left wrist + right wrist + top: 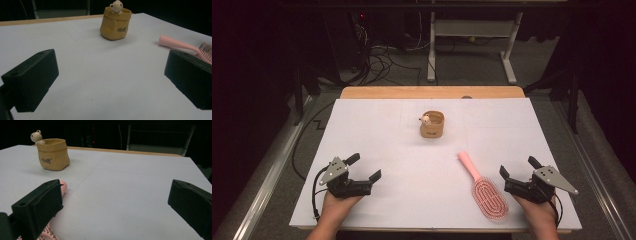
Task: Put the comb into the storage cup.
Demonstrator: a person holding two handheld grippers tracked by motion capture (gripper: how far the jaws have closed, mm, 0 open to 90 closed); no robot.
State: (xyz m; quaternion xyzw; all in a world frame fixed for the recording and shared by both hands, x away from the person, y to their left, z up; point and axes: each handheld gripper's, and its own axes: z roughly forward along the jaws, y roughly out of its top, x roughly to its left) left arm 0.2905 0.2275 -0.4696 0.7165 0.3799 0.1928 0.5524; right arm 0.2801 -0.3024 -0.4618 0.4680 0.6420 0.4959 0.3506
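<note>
Lower right of frame: pink hairbrush lies beside released right tongs; left tongs released, nothing held.

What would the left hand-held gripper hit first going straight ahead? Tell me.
Probably nothing close: the left hand-held gripper faces bare white table. The yellow pot stands farthest along that line, roughly.

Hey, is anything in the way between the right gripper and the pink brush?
Nothing visible is. The right gripper rests open on the white table, and the brush lies flat just to its left, bristles up, with bare table between them. The yellow pot stands well behind, clear of that path.
</note>
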